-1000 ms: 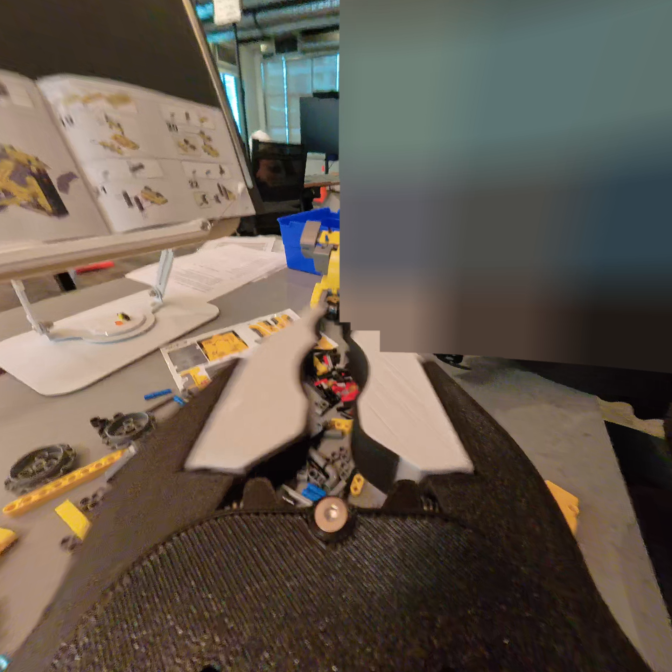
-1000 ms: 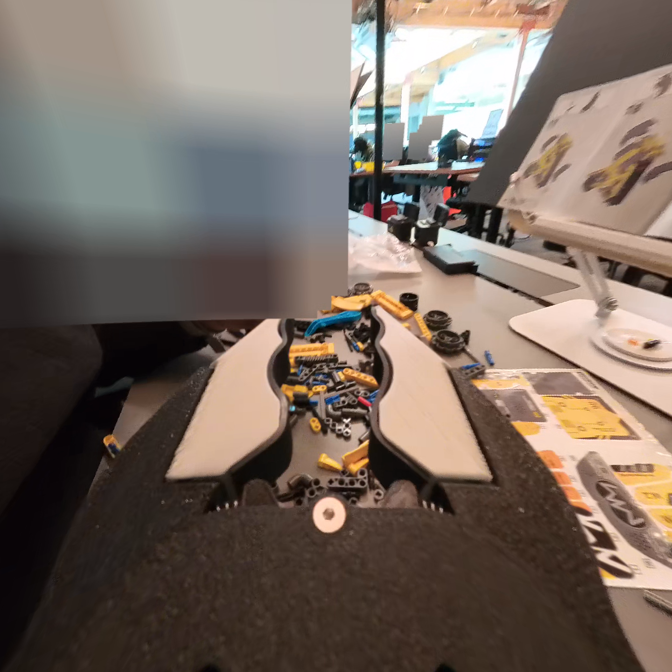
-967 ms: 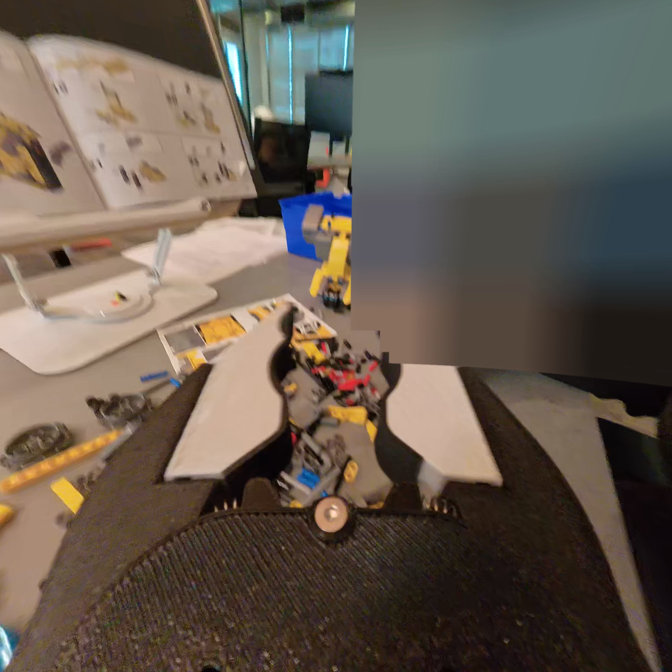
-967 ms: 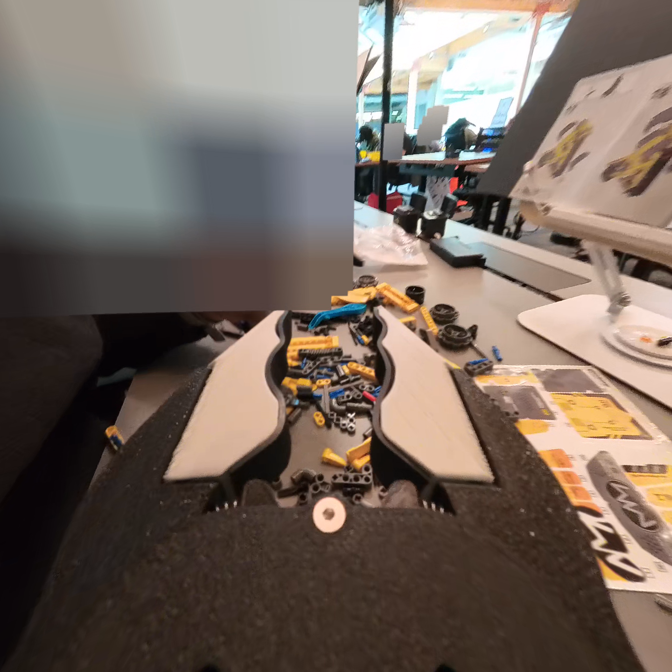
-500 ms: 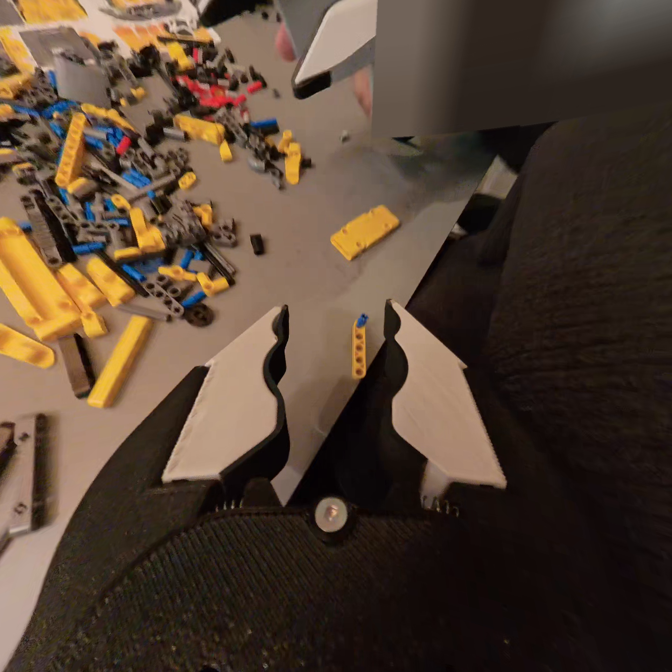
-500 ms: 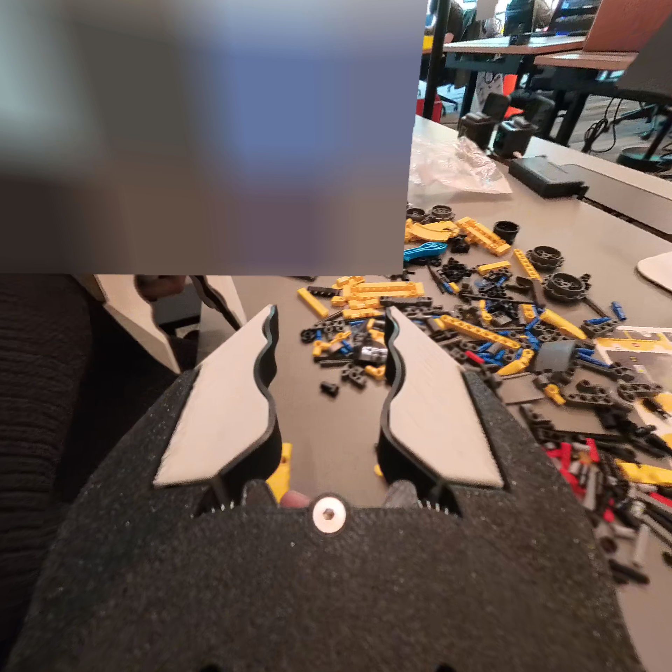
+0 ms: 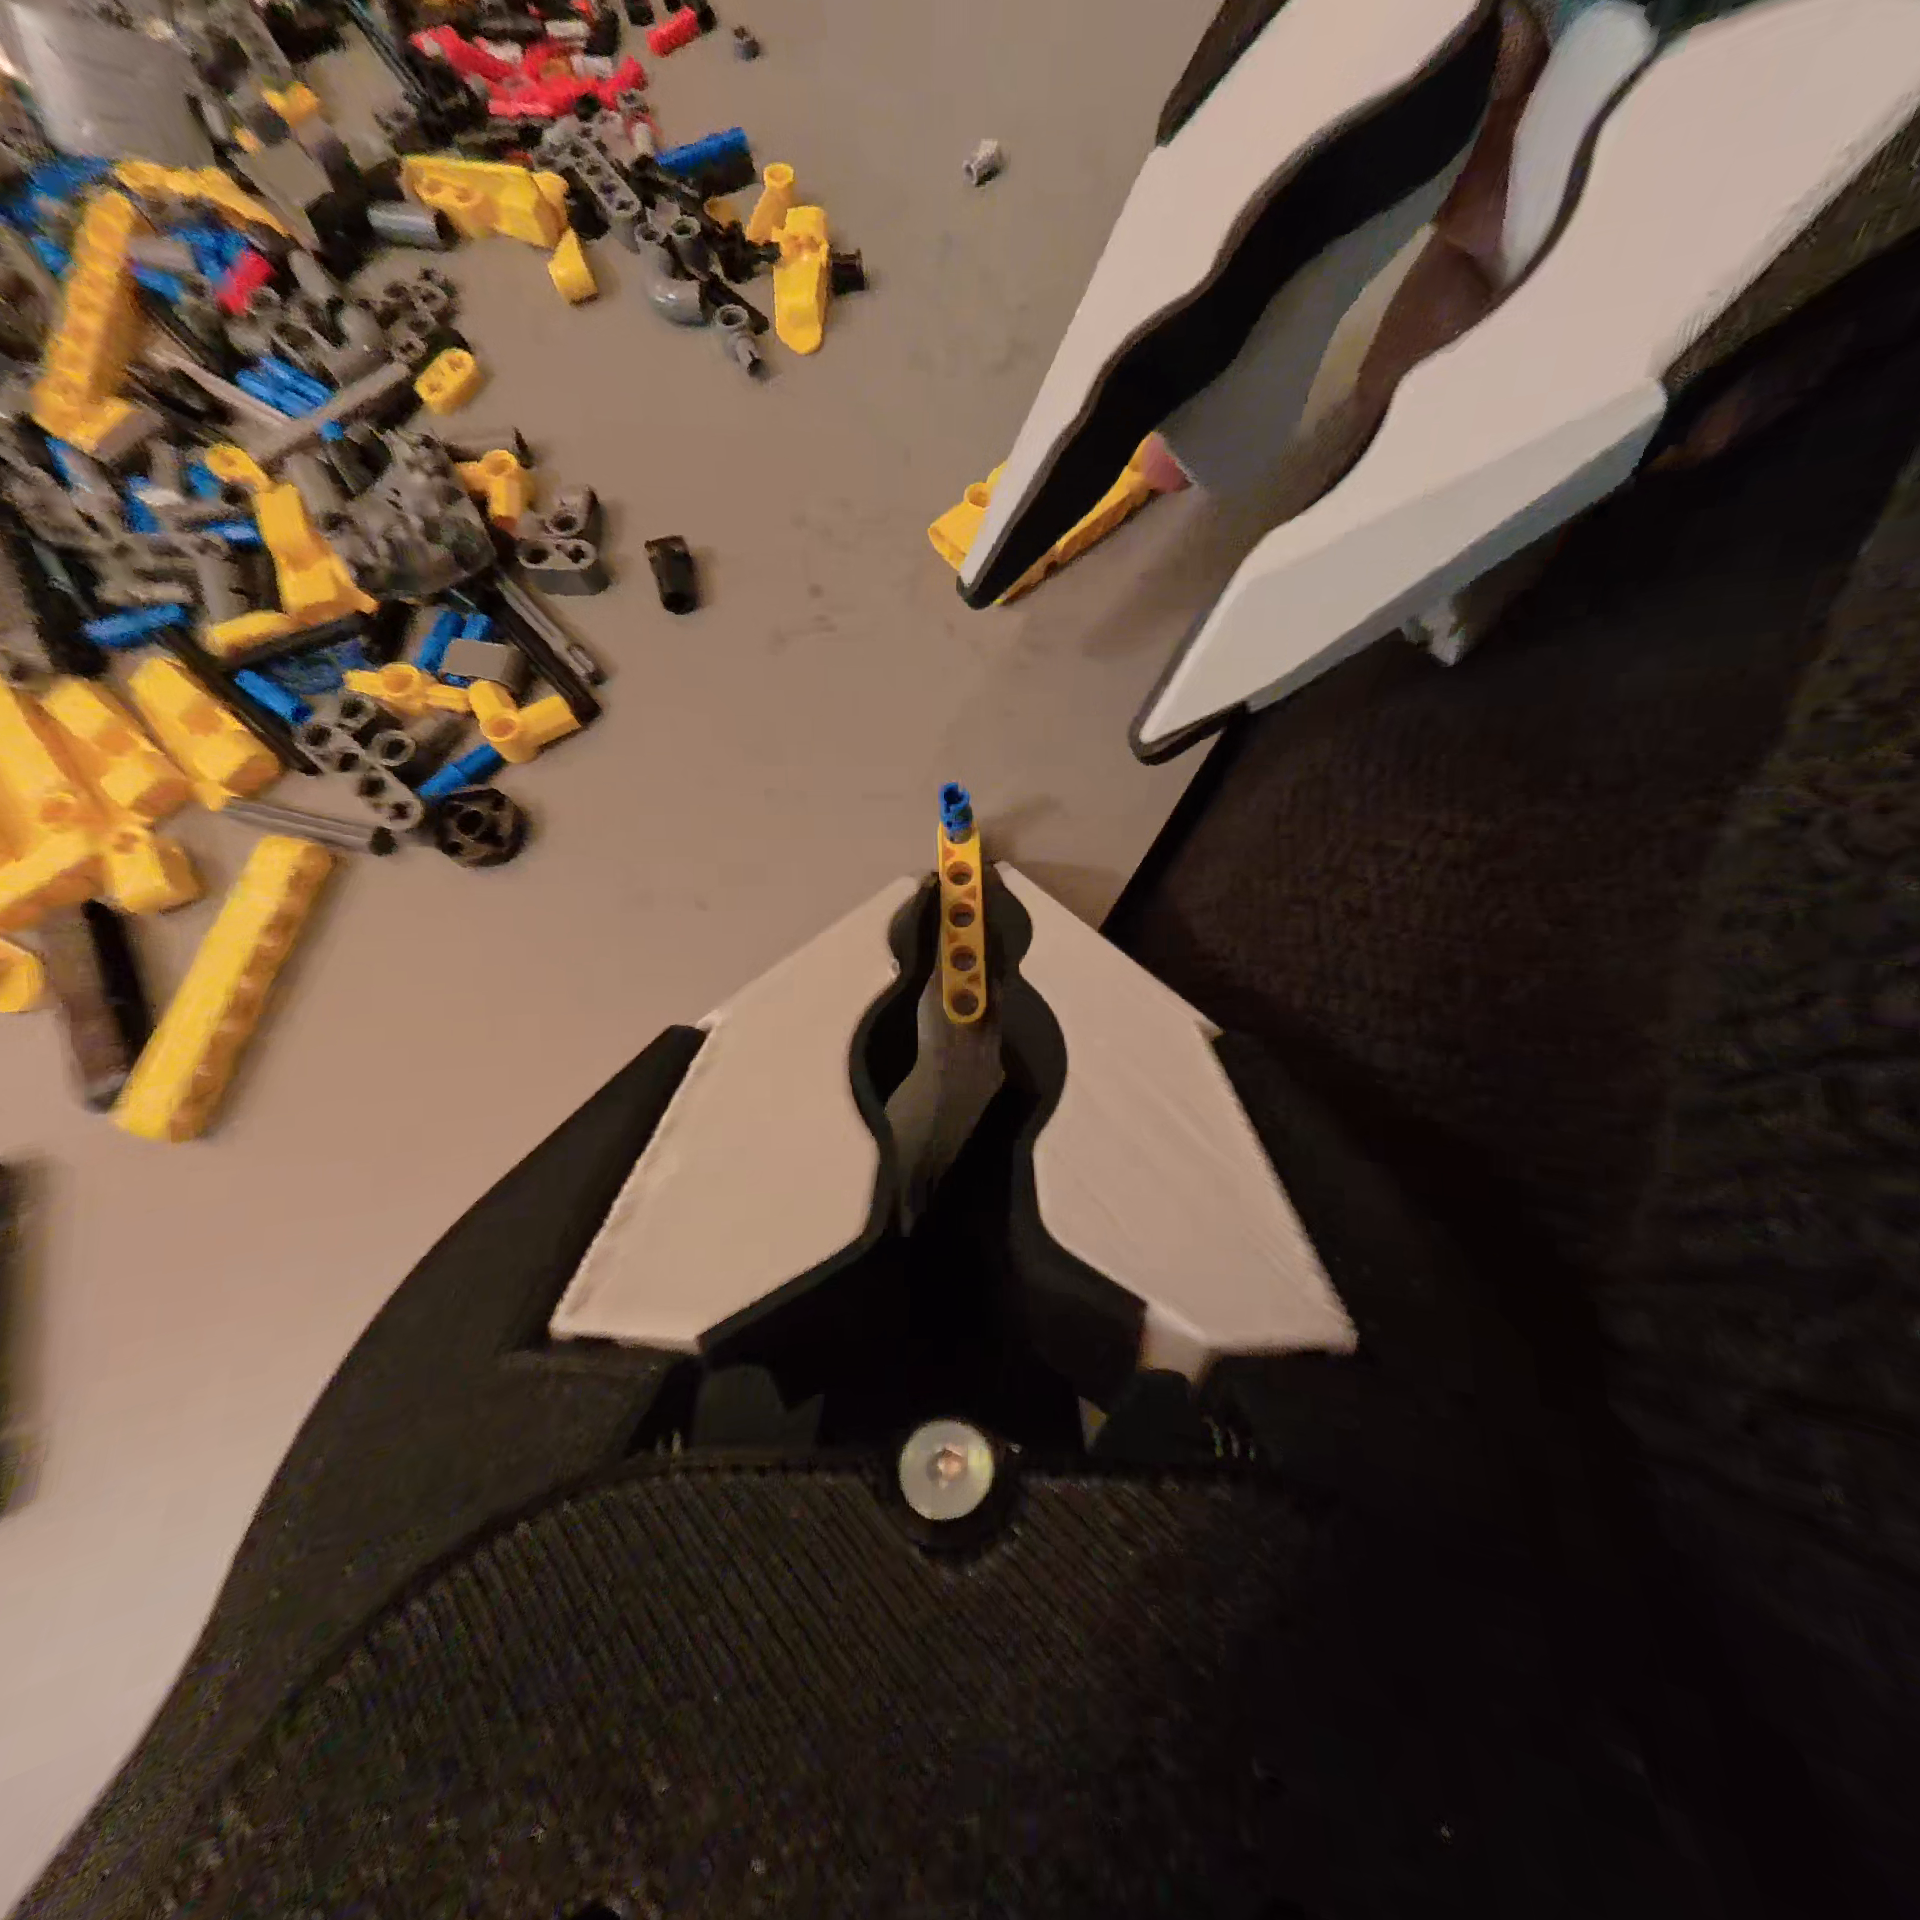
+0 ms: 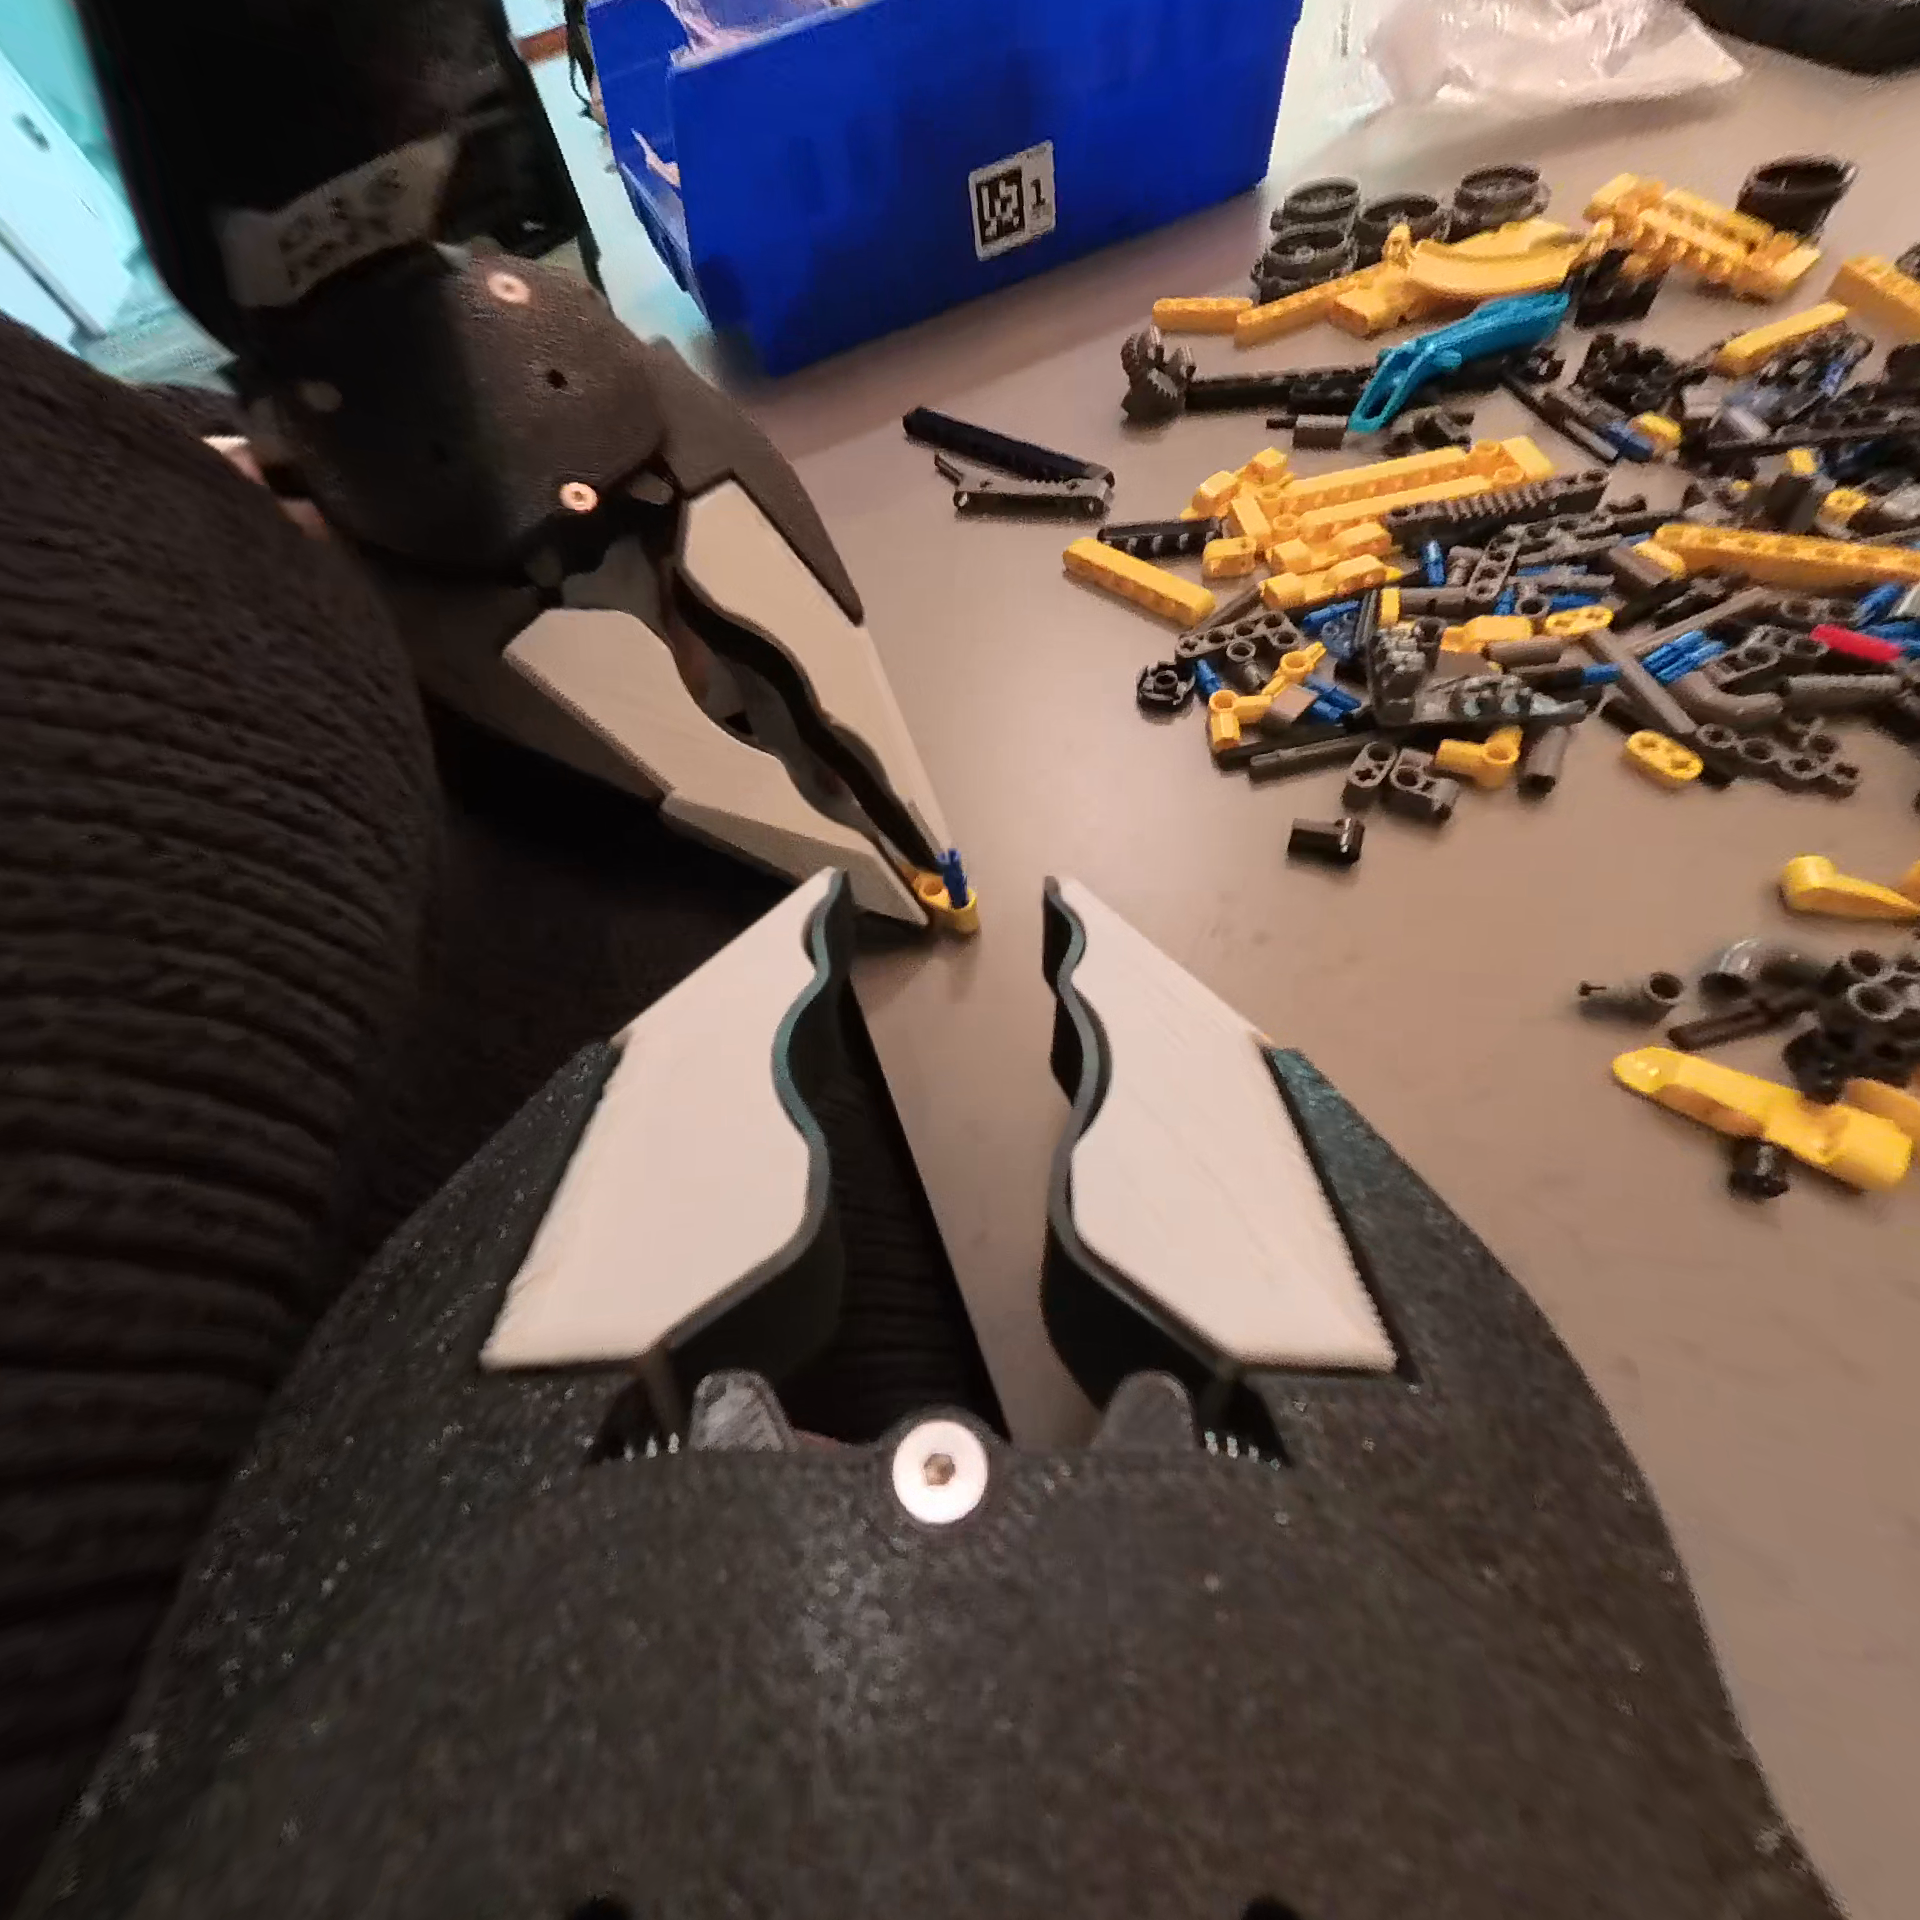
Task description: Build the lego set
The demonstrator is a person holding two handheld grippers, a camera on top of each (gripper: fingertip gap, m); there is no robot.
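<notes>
Loose lego pieces [image 7: 260,499] lie heaped on the grey bench [image 7: 810,644]. The left hand-held gripper [image 7: 961,883] pinches a thin yellow holed beam [image 7: 961,940] with a blue pin [image 7: 955,802] at its tip, by the bench edge. The right hand-held gripper [image 8: 945,894] is spread open just beside it.

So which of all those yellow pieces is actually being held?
The small yellow beam with a blue pin in its tip: it is pinched between the left gripper fingers, while the other yellow pieces lie loose on the table.

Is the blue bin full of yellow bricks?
Cannot tell: the bin shows only its outer wall, while the yellow bricks lie loose on the table.
</notes>
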